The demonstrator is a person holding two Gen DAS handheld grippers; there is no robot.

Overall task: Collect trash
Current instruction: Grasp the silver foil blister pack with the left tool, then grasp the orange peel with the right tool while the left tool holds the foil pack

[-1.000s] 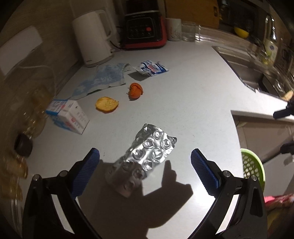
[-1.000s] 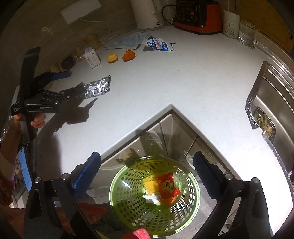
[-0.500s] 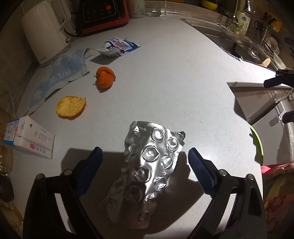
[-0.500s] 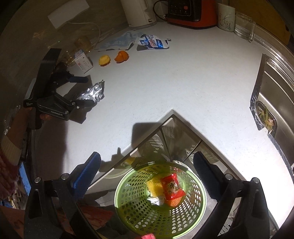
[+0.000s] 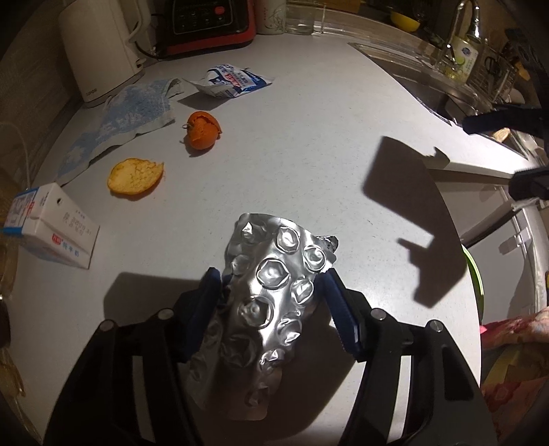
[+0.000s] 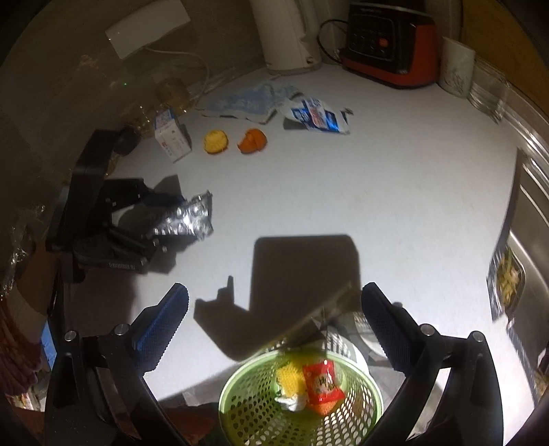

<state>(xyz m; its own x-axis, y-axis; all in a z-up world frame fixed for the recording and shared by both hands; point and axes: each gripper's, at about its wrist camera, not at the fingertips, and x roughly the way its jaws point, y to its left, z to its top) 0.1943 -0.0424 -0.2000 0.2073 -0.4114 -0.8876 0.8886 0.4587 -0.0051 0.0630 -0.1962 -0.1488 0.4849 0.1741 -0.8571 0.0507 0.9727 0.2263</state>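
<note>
My left gripper [image 5: 271, 302] is shut on a crumpled silver blister pack [image 5: 271, 284]; the pack also shows in the right wrist view [image 6: 187, 221], just above the white counter. Two orange peels [image 5: 202, 132] [image 5: 135, 175], a blue-and-white sachet [image 5: 233, 80], a blue patterned wrapper [image 5: 127, 116] and a small white carton [image 5: 51, 226] lie further back. My right gripper [image 6: 274, 326] is open and empty, above a green perforated basket [image 6: 240, 411] that holds a red packet [image 6: 320, 380] and yellow scraps.
A white kettle [image 5: 97, 51], a red-and-black appliance [image 5: 209, 24], a mug and a glass stand at the back. A steel sink [image 6: 528, 257] lies at the right. The counter's inner corner edge [image 6: 319, 315] sits over the basket.
My left gripper has closed its jaws on the blister pack. My right gripper has moved in over the counter corner; the basket now sits lower in its view.
</note>
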